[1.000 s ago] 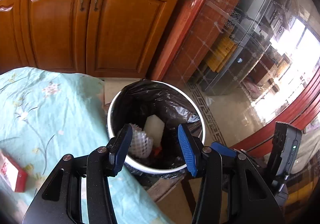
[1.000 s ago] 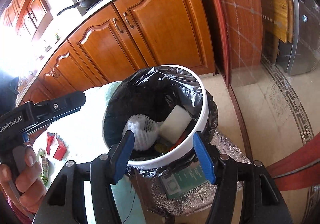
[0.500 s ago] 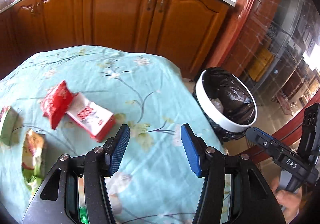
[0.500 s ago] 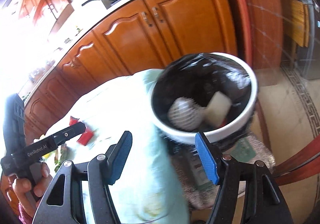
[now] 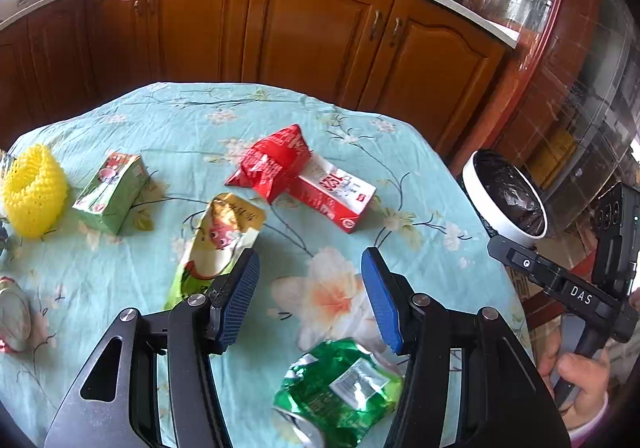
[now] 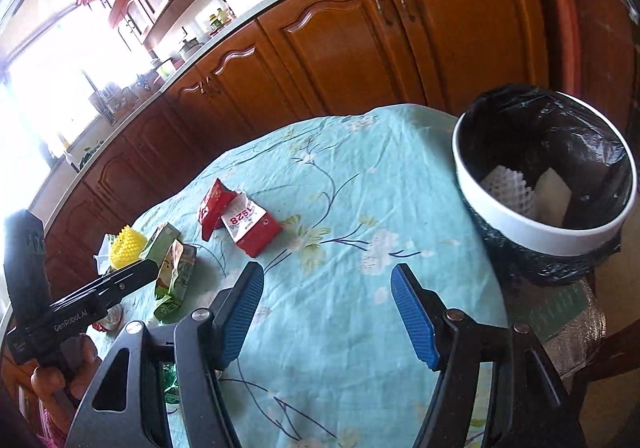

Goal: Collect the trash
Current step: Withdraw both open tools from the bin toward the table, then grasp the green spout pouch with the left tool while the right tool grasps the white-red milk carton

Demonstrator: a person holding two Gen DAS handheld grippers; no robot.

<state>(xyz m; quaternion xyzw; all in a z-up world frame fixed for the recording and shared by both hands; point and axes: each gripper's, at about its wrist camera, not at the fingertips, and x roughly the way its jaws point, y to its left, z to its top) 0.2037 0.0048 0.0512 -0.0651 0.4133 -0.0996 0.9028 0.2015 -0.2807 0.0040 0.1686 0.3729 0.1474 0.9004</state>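
Both of your hand-held grippers are empty: the left hand-held gripper [image 5: 310,294] has just been opening and stands about half wide, the right hand-held gripper [image 6: 326,312] wider. The trash lies scattered on the worktop [image 5: 192,116], with the green wrapper [image 5: 340,388] nearest, under your left jaws. It is crinkly foil, so a shallow pinch could slip off. The red packet [image 5: 276,164] overlaps the carton [image 5: 340,196]; grabbing one may drag the other. The bin [image 6: 548,236] sits just off the worktop edge, so a short toss could miss.

From my remote seat I read "DAS" on the right gripper [image 5: 576,294], "GenRobot.AI" on the left gripper [image 6: 74,318], and "1928" on the red-and-white carton [image 6: 252,226].
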